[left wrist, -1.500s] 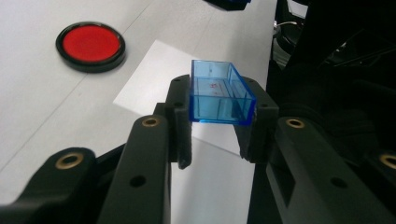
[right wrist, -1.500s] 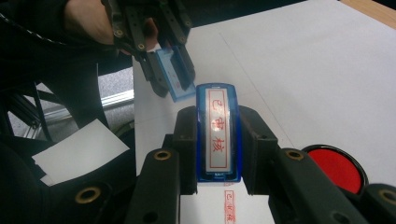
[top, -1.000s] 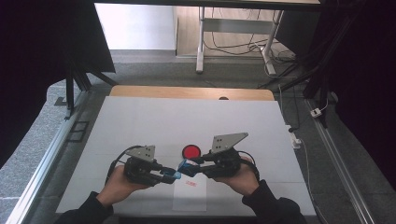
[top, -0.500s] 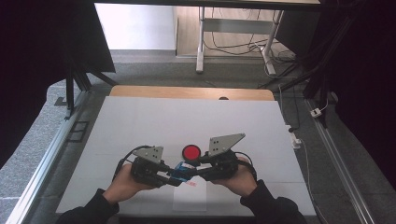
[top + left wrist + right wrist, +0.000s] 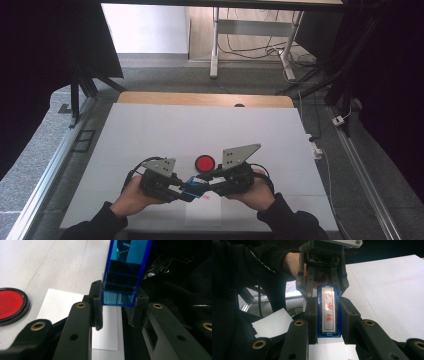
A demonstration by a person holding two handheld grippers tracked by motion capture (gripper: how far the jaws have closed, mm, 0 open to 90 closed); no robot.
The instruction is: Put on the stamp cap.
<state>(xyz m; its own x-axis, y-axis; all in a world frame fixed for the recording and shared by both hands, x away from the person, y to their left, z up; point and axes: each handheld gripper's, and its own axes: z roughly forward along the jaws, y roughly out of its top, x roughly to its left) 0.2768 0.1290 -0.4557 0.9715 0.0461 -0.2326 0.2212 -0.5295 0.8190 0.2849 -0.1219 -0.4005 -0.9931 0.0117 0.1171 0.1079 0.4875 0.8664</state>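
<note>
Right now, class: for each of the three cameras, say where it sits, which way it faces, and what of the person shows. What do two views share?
High view: above the table, looking forward and down; forearms, both hands, left gripper, right gripper.
Left gripper view: rides the left gripper, looking along jaws shut on the blue stamp.
Right gripper view: rides the right gripper, facing the other hand.
Shared: both gripper views show the stamp and white paper.
</note>
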